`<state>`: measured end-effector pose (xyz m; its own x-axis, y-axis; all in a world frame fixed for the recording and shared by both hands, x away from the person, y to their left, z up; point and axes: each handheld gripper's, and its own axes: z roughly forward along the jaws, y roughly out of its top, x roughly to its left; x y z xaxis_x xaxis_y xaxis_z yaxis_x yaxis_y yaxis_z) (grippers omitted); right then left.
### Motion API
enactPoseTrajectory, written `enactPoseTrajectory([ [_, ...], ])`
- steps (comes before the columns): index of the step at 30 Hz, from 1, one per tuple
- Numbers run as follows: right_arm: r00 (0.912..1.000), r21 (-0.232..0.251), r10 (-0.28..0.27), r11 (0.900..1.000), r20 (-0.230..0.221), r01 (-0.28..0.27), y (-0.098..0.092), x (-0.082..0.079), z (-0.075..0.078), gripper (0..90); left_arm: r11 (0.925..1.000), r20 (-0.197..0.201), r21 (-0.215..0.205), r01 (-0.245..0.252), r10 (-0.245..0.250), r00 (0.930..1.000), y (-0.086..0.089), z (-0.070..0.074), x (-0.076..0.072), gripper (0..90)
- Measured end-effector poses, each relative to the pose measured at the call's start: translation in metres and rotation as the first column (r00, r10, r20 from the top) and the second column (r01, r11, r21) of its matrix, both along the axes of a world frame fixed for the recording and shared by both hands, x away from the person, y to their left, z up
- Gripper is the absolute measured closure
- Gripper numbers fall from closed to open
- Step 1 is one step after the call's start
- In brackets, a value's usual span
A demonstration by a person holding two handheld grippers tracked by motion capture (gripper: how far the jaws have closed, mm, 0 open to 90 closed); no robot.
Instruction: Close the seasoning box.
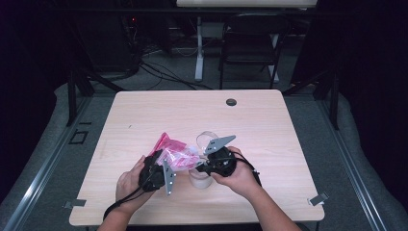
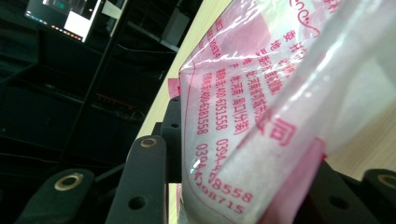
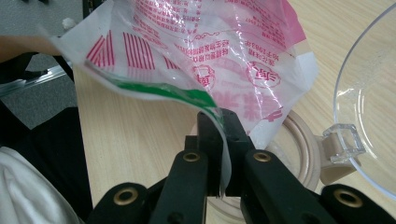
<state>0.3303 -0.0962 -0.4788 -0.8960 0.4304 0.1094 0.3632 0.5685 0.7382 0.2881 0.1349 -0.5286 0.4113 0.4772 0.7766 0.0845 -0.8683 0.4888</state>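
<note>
Clearly both grippers' fingers pinch the pink plastic bag point(image 1: 174, 153): soft, slippery film, best held at its edges above the jar point(image 1: 199, 179).

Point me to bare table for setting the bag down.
Free: the far half of the table up to the grommet, plus strips along its left and right edges. Crowded: near-centre, where the bag, jar and open clear lid sit between the left tool and right tool.
</note>
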Motion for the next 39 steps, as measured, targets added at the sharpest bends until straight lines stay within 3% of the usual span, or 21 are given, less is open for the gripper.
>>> enactPoseTrajectory([
  [3,1.0,-0.003,0.002,1.0,0.0,-0.002,0.0,0.0,0.0,89.0,0.9996,-0.018,-0.027,0.005,-0.005,0.9998,0.001,-0.002,0.002,68.6],
  [14,1.0,-0.007,0.0,1.0,0.001,0.0,0.001,0.001,-0.002,87.2,0.9991,-0.074,-0.041,0.013,-0.016,0.9971,0.001,-0.008,0.004,70.3],
  [15,1.0,-0.008,0.001,1.0,0.001,-0.001,0.001,0.001,-0.001,87.1,0.9979,-0.083,-0.063,0.015,-0.02,0.9964,0.001,-0.009,0.005,70.5],
  [19,1.0,0.003,-0.001,1.0,0.001,0.001,0.002,0.002,-0.002,87.2,0.9963,-0.126,-0.086,0.007,-0.018,0.9919,0.002,-0.009,0.006,71.9],
  [25,1.0,0.006,-0.005,1.0,0.003,0.005,0.003,0.002,-0.002,86.8,0.9929,-0.152,-0.119,0.004,-0.023,0.988,0.003,-0.012,0.009,72.9],
  [32,0.9999,0.005,-0.009,1.0,0.007,0.009,0.003,0.002,-0.001,83.1,0.9883,-0.217,-0.152,-0.004,-0.029,0.9758,0.006,-0.014,0.013,74.3],
  [39,0.9998,0.033,-0.015,0.999,0.013,0.014,0.001,0.002,0.001,76.1,0.9779,-0.269,-0.209,-0.013,-0.045,0.9622,0.009,-0.017,0.018,74.9],
])
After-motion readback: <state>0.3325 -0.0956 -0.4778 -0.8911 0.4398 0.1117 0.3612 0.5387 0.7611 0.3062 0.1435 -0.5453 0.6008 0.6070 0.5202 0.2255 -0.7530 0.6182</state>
